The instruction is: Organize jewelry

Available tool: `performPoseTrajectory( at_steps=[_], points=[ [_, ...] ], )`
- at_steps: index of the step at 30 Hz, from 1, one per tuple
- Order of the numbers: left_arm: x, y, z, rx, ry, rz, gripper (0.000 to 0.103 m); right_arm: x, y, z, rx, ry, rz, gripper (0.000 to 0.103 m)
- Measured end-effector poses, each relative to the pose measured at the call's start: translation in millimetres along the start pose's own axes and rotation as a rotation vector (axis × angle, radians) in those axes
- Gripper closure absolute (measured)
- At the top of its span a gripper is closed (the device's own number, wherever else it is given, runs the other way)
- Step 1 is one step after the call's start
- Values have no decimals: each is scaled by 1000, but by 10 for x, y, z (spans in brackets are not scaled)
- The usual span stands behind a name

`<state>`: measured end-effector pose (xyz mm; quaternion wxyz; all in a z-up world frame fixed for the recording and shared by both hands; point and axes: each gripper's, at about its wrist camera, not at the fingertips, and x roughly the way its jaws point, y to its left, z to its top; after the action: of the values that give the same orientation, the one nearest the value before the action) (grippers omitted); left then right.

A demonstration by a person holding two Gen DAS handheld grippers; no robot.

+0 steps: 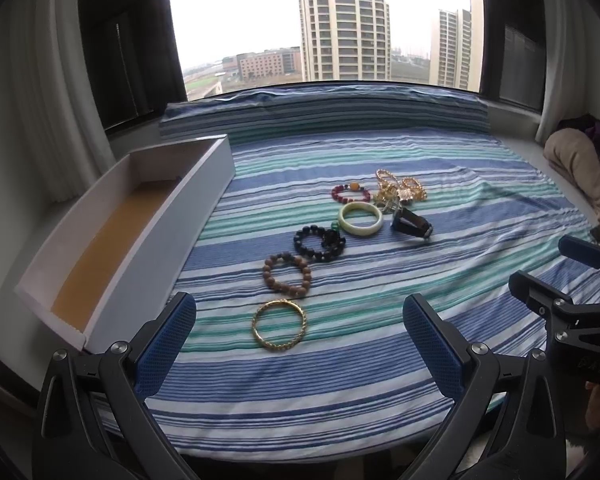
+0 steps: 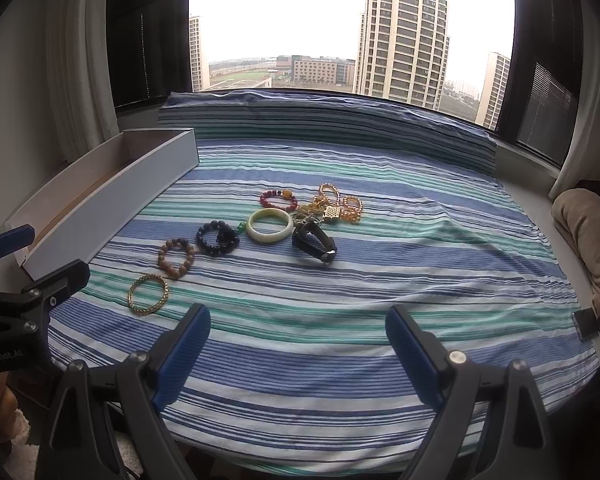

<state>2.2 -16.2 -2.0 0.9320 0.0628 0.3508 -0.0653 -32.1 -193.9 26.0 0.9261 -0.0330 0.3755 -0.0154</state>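
while both claws, left claw [image 1: 300,340] and right claw [image 2: 298,344], gape empty, nothing boxed; next: gold bangle [image 1: 279,323] into white box [image 1: 172,236].

Jewelry's laid out flat in a diagonal line mid-frame: gold twisted bangle [image 1: 279,323] lowest, then a brown wooden bead bracelet [image 1: 287,274], black bead bracelet [image 1: 319,243], pale jade bangle [image 1: 359,218], red bead bracelet [image 1: 351,193]. Tangled gold chains [image 1: 401,191] sit upper right, dark watch [image 1: 412,225] on its side just below.
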Motion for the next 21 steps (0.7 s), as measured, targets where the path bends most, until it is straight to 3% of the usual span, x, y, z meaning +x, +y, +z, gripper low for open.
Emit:
performPoseTrajectory(
  at_steps=[15,21],
  points=[
    [22,42,17,-10,17,-3,0,-11,-4,-15,10,6,10,12],
    [56,376,44,-99,41,-12,0,-3,-83,-23,31,3,6,12]
  ],
)
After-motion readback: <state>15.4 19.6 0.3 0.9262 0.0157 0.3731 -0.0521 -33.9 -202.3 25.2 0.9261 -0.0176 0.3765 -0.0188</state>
